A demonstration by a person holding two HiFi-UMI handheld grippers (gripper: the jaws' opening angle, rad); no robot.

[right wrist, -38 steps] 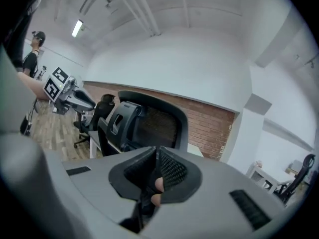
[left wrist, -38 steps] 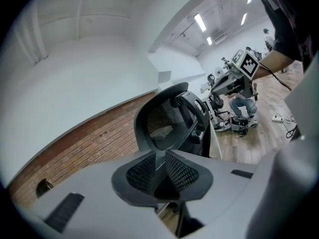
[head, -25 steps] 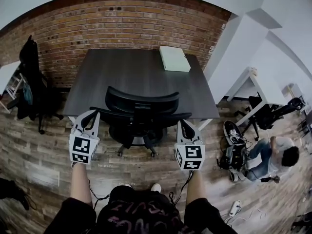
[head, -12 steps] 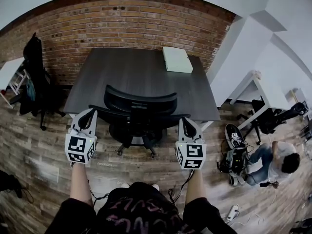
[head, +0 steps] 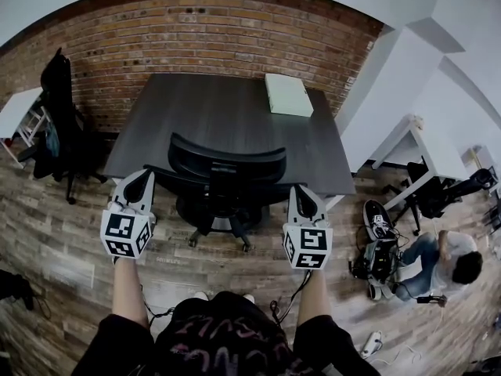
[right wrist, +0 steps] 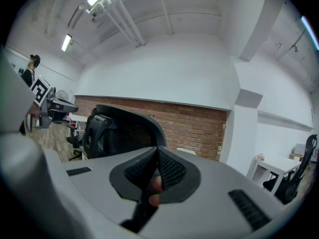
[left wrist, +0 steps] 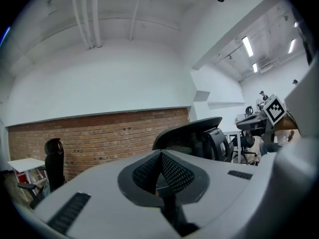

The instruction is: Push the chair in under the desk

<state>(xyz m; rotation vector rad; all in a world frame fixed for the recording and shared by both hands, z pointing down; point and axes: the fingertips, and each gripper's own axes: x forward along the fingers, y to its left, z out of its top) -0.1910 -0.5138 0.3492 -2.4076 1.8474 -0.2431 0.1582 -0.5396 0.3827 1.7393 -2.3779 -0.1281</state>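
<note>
Chair (head: 227, 167) stands at near edge of desk (head: 211, 108), not fully in. Left gripper (head: 141, 182) and right gripper (head: 299, 196) flank it, jaws clenched, empty. Push both sides evenly, straight in.

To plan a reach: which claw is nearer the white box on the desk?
Right. The right claw is at the desk edge, in line with the white box; the left claw is across the chair.

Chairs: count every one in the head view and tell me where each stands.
3. The black chair at the dark desk; a second chair at left by the brick wall; a third chair at right beside the white desk. More may be hidden off-frame.
</note>
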